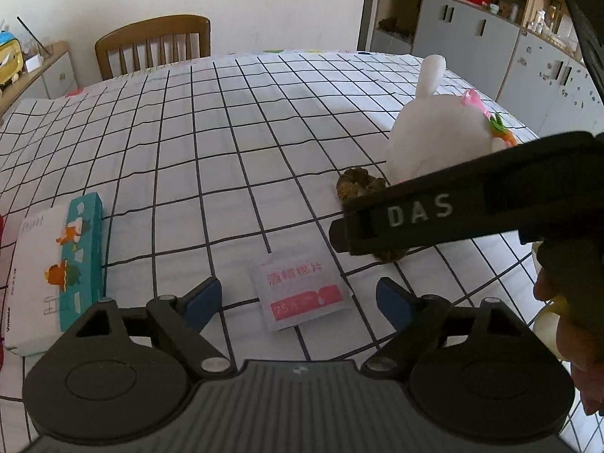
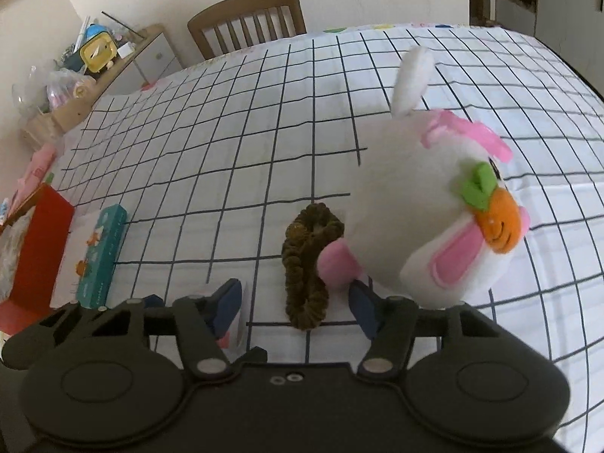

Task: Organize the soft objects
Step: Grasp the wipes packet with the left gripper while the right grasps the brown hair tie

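Scrunchie (image 2: 307, 270), brown and crinkled, lies low in the right wrist frame's centre on the checked desk (image 2: 234, 143), between the parted fingers of the right tongs (image 2: 296, 304), which do not press it. A white plush rabbit (image 2: 407, 196) touches its right side, while the left tongs (image 1: 298, 302) gape around a wipe sachet (image 1: 302, 290), a tissue pack (image 1: 56, 275) at lower left

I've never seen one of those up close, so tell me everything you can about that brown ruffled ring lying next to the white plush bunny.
The brown scrunchie is a ruffled loop of olive-brown, velvety-looking fabric, squashed into a long oval with a narrow slit down its middle. It lies flat on the checked tablecloth, its far end against the plush bunny by the pink foot. It sits between the open jaws of the right gripper, whose blue pads do not yet press on it. In the left wrist view, the right gripper's finger hides most of it.
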`<state>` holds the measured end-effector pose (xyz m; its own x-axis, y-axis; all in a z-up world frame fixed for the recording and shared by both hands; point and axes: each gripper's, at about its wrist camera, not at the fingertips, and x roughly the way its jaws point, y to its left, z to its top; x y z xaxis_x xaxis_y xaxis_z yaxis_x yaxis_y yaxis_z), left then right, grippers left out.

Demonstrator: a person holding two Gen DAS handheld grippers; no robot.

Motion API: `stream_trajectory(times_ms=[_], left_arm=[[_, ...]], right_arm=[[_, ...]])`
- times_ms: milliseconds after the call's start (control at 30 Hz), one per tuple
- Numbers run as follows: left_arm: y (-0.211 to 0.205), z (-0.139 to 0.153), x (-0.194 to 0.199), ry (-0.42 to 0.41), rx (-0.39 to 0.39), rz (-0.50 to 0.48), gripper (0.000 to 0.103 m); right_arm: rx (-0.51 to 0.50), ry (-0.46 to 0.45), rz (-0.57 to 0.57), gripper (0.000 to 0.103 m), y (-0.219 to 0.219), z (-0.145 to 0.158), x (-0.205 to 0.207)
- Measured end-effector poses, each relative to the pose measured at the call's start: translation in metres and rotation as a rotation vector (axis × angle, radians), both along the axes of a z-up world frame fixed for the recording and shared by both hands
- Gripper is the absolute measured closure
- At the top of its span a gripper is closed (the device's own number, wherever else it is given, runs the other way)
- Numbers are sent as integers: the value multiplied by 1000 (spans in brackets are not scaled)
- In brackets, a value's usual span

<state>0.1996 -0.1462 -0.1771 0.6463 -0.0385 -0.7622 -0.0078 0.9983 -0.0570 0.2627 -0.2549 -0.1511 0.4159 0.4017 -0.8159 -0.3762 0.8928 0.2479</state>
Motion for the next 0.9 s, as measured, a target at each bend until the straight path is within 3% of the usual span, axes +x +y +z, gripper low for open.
stream_trajectory(times_ms=[233,300,500,900], left_arm=[[-2,0,2,-12,57,-1,39],[1,0,3,-14,58,9,50],[11,2,3,-21,24,14,63],[23,9,-6,-29,-13,49,66]], right_arm=[[-80,-51,15,52,10,-1,-3],[-106,-65,17,58,12,-1,-5],[-121,-71,10,69,11,-1,-6],[-41,-67,24,89,-1,5,-19]])
